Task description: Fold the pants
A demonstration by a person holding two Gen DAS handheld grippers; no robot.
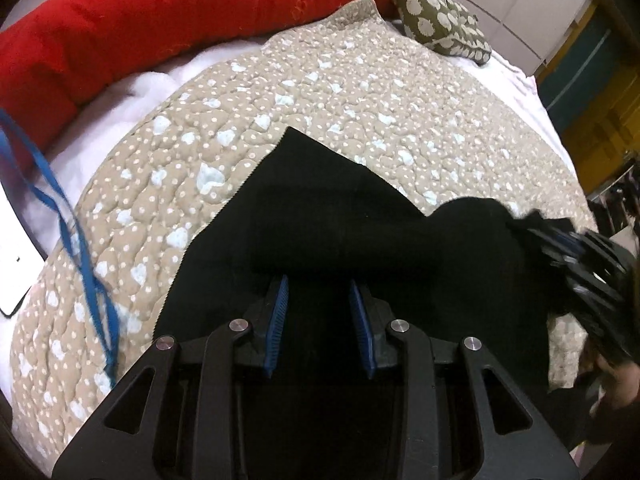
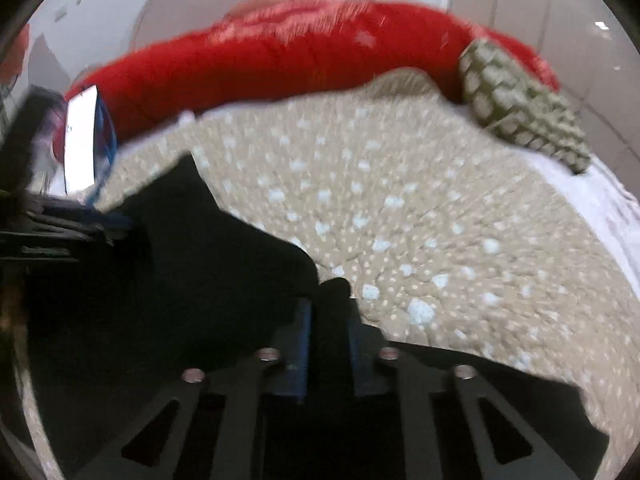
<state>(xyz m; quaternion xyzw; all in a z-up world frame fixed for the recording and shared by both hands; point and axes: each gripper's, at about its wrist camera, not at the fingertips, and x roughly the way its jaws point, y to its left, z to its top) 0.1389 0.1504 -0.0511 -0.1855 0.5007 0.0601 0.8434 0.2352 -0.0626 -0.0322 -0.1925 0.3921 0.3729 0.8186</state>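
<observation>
— Two grippers, both at the black pants (image 1: 320, 208). Where does the garment lie?

— On the beige dotted quilt (image 1: 328, 80), spread from the near edge toward the middle of the bed, one corner pointing away.

— And the left gripper (image 1: 319, 280)?

— Its blue-padded fingers (image 1: 280, 304) stand apart with black cloth between and over their tips; whether they pinch it, I cannot tell.

— The right gripper (image 2: 329, 308)?

— Blurred, but a fold of the pants rises between its fingers, which sit close on it.

— Behind?

— A red duvet (image 1: 140, 20), an olive patterned pillow (image 1: 440, 20), and a blue strap (image 1: 68, 220) at the left.
</observation>
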